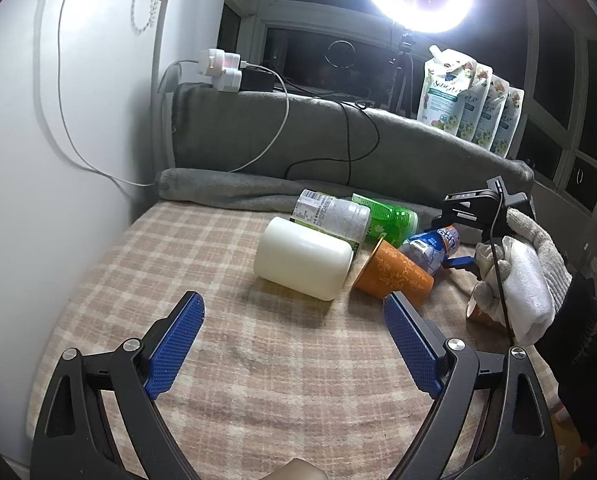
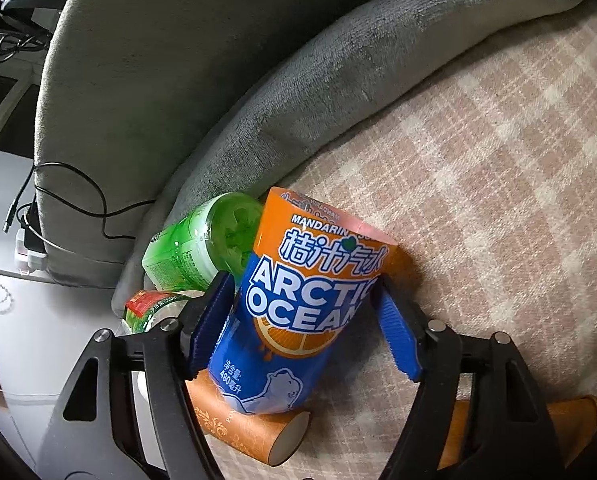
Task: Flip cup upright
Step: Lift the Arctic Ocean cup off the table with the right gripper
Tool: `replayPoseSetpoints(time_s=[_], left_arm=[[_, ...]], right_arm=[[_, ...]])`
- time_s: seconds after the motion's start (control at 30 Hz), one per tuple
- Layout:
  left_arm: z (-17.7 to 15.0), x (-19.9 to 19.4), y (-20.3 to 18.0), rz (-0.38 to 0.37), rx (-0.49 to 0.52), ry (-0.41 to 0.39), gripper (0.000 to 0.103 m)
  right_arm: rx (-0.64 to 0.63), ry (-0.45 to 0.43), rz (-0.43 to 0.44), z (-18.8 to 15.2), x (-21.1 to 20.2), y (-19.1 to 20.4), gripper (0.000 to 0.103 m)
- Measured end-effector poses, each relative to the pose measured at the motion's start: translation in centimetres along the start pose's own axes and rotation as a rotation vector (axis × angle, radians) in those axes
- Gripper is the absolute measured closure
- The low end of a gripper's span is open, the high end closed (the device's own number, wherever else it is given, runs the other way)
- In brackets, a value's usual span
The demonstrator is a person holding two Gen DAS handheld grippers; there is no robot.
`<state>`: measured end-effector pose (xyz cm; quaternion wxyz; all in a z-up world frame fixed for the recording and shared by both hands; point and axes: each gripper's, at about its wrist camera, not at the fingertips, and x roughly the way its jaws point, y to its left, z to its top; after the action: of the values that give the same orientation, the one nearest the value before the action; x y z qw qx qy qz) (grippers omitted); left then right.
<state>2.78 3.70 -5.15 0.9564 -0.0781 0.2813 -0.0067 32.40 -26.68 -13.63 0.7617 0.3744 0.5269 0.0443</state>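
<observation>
A: Right tongs straddle the Arctic Ocean bottle, spread wide, gripping nothing; left tongs gape empty.

B: Orange cup lies sideways, touching that bottle — nudge it and the cup likely rolls.

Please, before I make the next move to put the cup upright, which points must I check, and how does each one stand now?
1. Orange cup upright: not ok, it lies on its side on the plaid cloth.
2. Right gripper placed at the cup: not ok, its fingers flank the Arctic Ocean bottle instead.
3. Cup free of other things: not ok, the bottle lies across it in the right wrist view.
4. Right gripper's hold on the bottle: cannot tell, contact on the right side is unclear.
5. Left gripper open and empty: ok, it hangs above the cloth.
</observation>
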Motion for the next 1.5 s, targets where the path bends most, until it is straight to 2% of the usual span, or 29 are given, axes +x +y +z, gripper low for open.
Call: replayPoseSetpoints(time_s=[0.43, 0.63, 0.67, 0.9, 1.03, 1.23, 1.4, 1.5], left_arm=[[0.0, -0.5, -0.5, -0.004, 0.014, -0.013, 0.012], [0.1, -1.1, -0.4, 0.005, 0.018, -0.026, 0.012], [0.1, -1.2, -0.3, 0.009, 0.016, -0.028, 0.012], [0.0, -1.7, -0.7, 0.014, 0.024, -0.039, 0.012], [0.1, -2.1, -0.7, 0.011, 0.028, -0.043, 0.012], [0.3, -2.0, -0.6, -0.025, 0.008, -0.020, 0.012], [0.2, -1.9, -1.3, -0.059, 0.010, -0.001, 0.012], [0.2, -1.5, -1.6, -0.104, 0.009, 0.033, 0.012]], right_arm=[[-0.125, -0.105, 0.069, 2.3, -2.7, 1.7, 0.038], [-0.217, -0.125, 0.119, 1.3, -5.7, 2.3, 0.039], [-0.234, -0.127, 0.130, 0.0, -6.9, 2.0, 0.039], [-0.363, -0.126, 0.187, -1.6, -11.4, 1.0, 0.039], [-0.442, -0.054, 0.223, -2.8, -12.8, 1.2, 0.039], [-0.541, 0.114, 0.251, -5.6, -13.3, 0.0, 0.039], [-0.598, 0.242, 0.217, -8.3, -11.2, -0.5, 0.039], [-0.603, 0.323, 0.221, -10.3, -9.0, -0.4, 0.039]])
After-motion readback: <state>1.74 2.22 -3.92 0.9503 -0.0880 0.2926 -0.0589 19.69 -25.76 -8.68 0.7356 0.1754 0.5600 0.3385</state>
